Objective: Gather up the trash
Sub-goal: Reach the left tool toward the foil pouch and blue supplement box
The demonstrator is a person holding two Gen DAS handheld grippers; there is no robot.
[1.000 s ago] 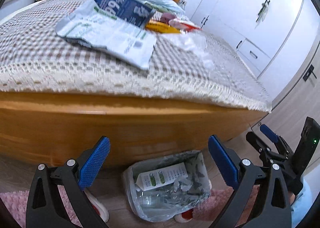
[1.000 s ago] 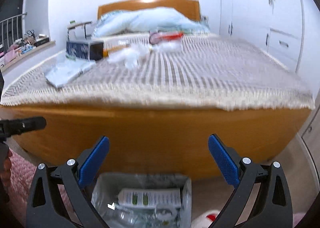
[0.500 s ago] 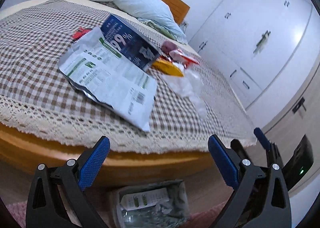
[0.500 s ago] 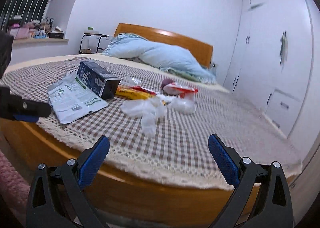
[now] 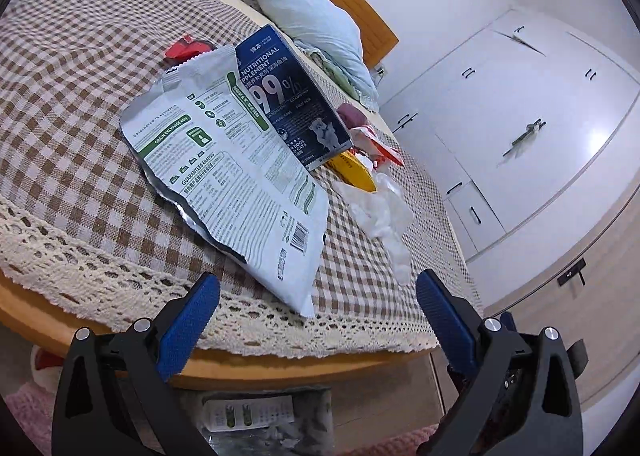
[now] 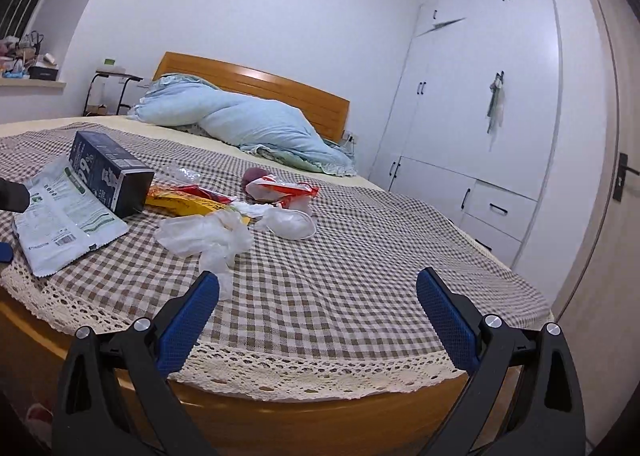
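Trash lies on the checked bedspread: a flat white and green pouch (image 5: 236, 175) (image 6: 64, 223), a dark blue carton (image 5: 292, 103) (image 6: 110, 171) leaning on it, a yellow wrapper (image 5: 356, 171) (image 6: 184, 205), a red and white wrapper (image 5: 378, 143) (image 6: 280, 189), and crumpled white plastic (image 5: 380, 211) (image 6: 208, 236). My left gripper (image 5: 318, 320) is open just in front of the pouch's near corner, at the bed's foot. My right gripper (image 6: 318, 320) is open, empty, above the lace edge, right of the white plastic. A lined bin (image 5: 264, 422) holding a carton shows on the floor below.
A blue duvet (image 6: 248, 127) is bunched by the wooden headboard (image 6: 256, 87). White wardrobes (image 6: 480, 115) line the right wall, beside a door (image 6: 616, 159). A pink rug (image 5: 24, 404) lies on the floor. The wooden bed frame (image 5: 280, 366) edges the foot.
Both grippers have risen from floor level by the bin to above the bed's foot edge and moved closer to the trash. Both stay open and empty.
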